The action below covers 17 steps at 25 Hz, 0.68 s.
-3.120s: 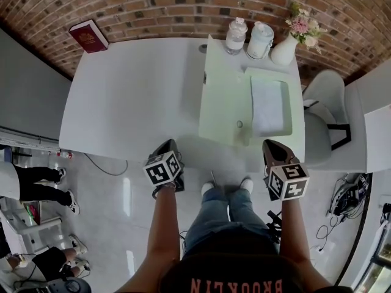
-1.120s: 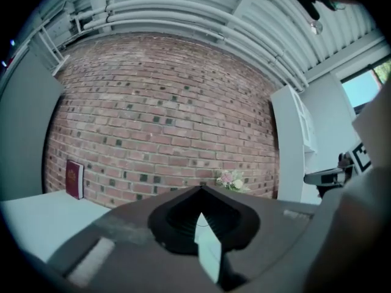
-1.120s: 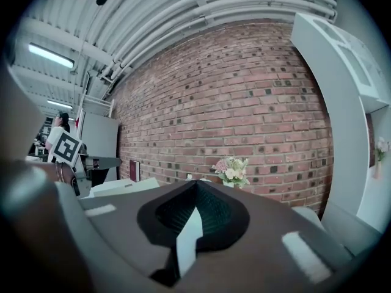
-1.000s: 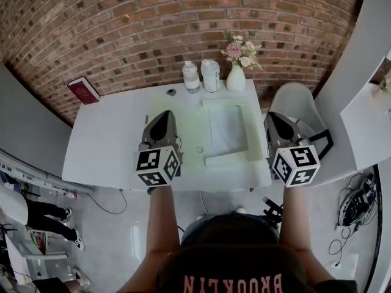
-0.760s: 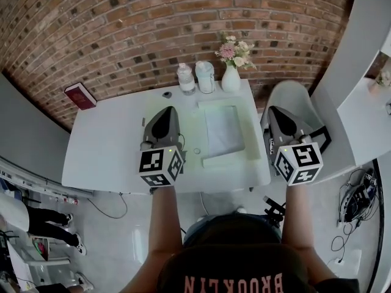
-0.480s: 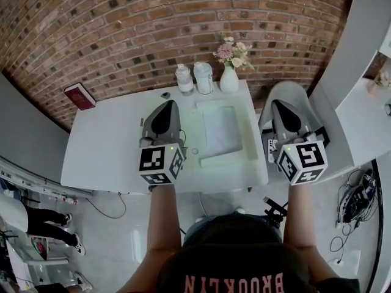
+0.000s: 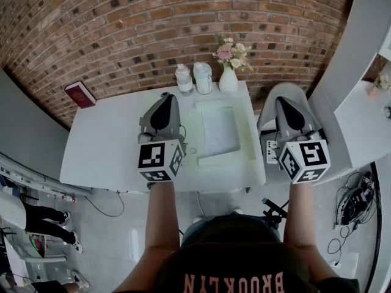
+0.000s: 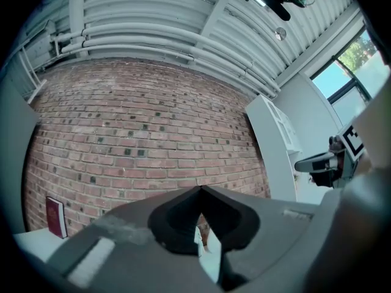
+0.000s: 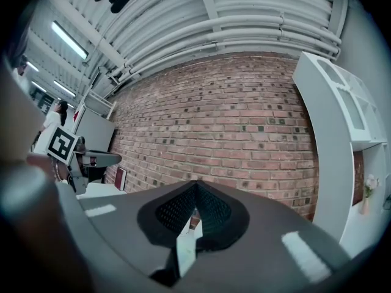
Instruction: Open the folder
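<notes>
The pale green folder (image 7: 244,140) lies open on the white table (image 7: 110,139), with a white sheet (image 7: 219,130) in its right half. My left gripper (image 7: 164,97) hangs above the table just left of the folder, jaws shut and empty; in the left gripper view its tips (image 8: 200,188) meet against the brick wall. My right gripper (image 7: 283,102) is held off the table's right edge, over a white chair (image 7: 269,105), also shut with nothing in it (image 9: 196,184). Neither gripper touches the folder.
At the table's back edge stand two bottles (image 7: 183,78) and a vase of flowers (image 7: 228,77). A red book (image 7: 80,94) lies at the far left corner. A white shelf unit (image 7: 366,96) is on the right. A person's legs (image 7: 27,227) show at lower left.
Both grippers have risen from below the table's front edge to above table height and pushed a little farther forward. The folder lies open throughout.
</notes>
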### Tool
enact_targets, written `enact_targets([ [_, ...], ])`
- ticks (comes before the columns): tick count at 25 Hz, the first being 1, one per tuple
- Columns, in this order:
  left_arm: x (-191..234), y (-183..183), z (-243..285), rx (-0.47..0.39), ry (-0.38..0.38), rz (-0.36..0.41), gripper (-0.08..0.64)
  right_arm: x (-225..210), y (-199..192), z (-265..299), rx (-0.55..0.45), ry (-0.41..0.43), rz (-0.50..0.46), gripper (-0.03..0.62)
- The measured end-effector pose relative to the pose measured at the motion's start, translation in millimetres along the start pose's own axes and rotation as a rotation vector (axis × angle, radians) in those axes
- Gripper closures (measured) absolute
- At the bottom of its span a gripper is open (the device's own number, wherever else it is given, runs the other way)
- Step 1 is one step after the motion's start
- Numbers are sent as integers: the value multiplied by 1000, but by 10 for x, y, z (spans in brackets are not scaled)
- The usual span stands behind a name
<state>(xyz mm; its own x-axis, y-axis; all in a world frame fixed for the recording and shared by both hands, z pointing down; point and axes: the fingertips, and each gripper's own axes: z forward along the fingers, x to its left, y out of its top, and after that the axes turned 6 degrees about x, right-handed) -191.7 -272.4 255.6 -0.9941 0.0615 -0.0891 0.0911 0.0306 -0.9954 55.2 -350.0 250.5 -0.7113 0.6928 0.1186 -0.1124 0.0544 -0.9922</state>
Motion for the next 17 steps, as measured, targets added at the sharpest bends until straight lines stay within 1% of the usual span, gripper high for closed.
enact_targets([
  [9, -48, 85, 8, -4, -7, 25, 560, -31, 95, -35, -18, -15, -6, 594],
  [17, -62, 64, 2, 5, -9, 24, 560, -7, 91, -37, -12, -12, -9, 594],
])
